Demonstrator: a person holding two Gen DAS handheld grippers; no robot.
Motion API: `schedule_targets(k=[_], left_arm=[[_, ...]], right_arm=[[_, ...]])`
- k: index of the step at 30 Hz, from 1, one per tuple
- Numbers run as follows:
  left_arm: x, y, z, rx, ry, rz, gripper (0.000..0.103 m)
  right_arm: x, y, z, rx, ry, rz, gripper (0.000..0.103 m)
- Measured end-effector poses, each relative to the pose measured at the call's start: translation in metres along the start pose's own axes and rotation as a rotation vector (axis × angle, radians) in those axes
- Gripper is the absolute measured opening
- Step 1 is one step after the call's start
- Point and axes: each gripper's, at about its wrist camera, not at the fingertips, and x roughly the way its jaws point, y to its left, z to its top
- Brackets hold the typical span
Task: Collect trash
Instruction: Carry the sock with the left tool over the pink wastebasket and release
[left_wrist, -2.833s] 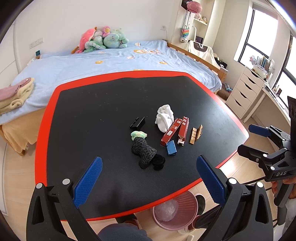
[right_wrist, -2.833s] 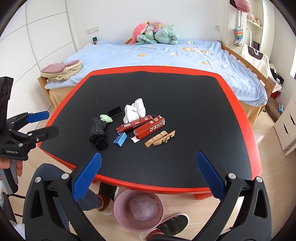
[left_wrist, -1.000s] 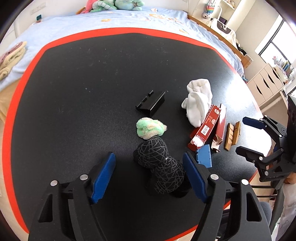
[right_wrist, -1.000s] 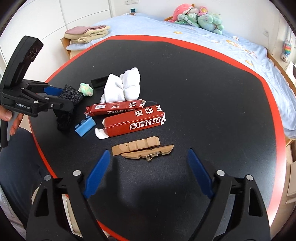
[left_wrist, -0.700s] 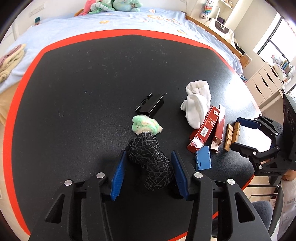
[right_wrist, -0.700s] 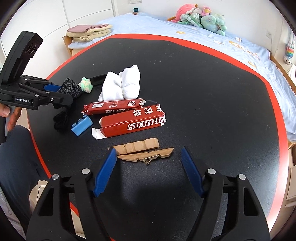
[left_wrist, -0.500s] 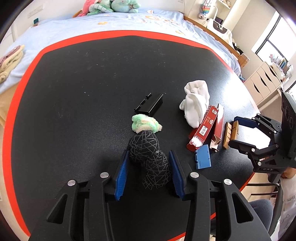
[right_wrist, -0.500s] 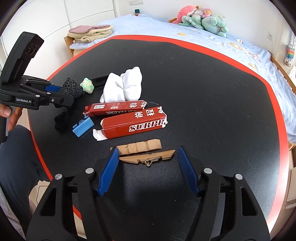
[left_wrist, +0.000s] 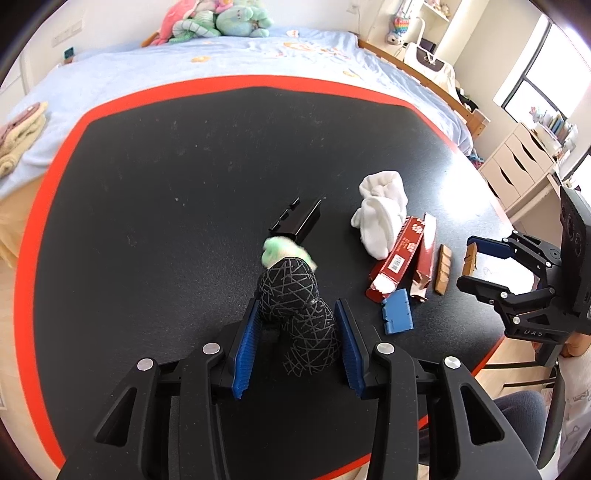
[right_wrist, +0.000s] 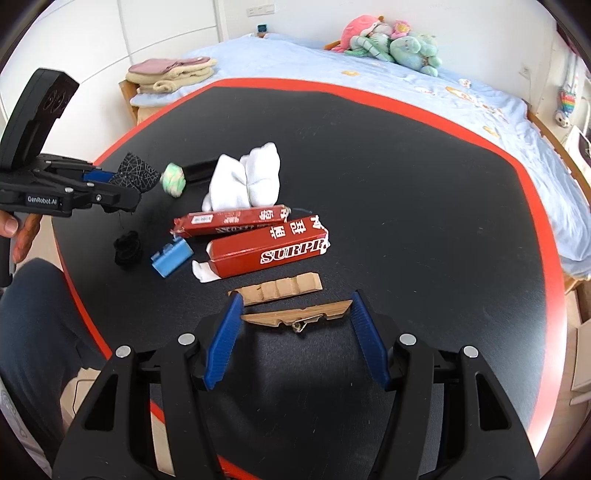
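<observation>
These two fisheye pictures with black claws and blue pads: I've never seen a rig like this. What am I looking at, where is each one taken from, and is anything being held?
No robot here: a person holds a hand-operated claw in each hand, each with a camera looking out along its two fingers.

The left wrist view shows the left claw shut on a black patterned sock, with a green-white wad stuck at the sock's far end. In the right wrist view that sock appears lifted off the black table.

The right wrist view shows the right claw open, straddling a wooden clothespin half without gripping it.

Also on the table: another clothespin half, two red cartons, white socks, a blue clip, a black bracket and a small black wad.
</observation>
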Motion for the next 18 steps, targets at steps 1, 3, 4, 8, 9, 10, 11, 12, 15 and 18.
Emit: schedule_targets(k=[1, 3, 4, 8, 9, 10, 11, 12, 15, 18], left_arm=[[-0.002, -0.001, 0.0, 0.006, -0.004, 0.001, 0.04], [-0.009, -0.003, 0.001, 0.022, -0.017, 0.0, 0.039], [-0.012, -0.003, 0.001, 0.027, -0.021, 0.0, 0.039], [-0.029, -0.012, 0.001, 0.049, -0.046, -0.012, 0.038], [-0.033, -0.014, -0.001, 0.055, -0.051, -0.017, 0.038], [-0.039, -0.016, -0.003, 0.065, -0.058, -0.023, 0.038], [-0.042, -0.018, -0.005, 0.074, -0.063, -0.026, 0.038], [-0.047, -0.022, -0.009, 0.084, -0.068, -0.033, 0.038], [-0.06, -0.031, -0.018, 0.114, -0.084, -0.048, 0.038], [-0.07, -0.041, -0.028, 0.138, -0.09, -0.074, 0.038]], right_arm=[[-0.005, 0.001, 0.0, 0.008, -0.006, -0.005, 0.06], [-0.015, 0.005, 0.001, 0.021, -0.02, -0.017, 0.06], [-0.021, 0.007, 0.001, 0.03, -0.023, -0.023, 0.06], [-0.041, 0.016, 0.0, 0.06, -0.043, -0.037, 0.06], [-0.045, 0.018, -0.001, 0.067, -0.047, -0.04, 0.06], [-0.053, 0.022, -0.002, 0.077, -0.056, -0.04, 0.06], [-0.058, 0.025, -0.002, 0.082, -0.062, -0.04, 0.06], [-0.065, 0.029, -0.004, 0.088, -0.07, -0.042, 0.06], [-0.083, 0.041, -0.009, 0.108, -0.09, -0.04, 0.06], [-0.099, 0.054, -0.017, 0.122, -0.103, -0.041, 0.06]])
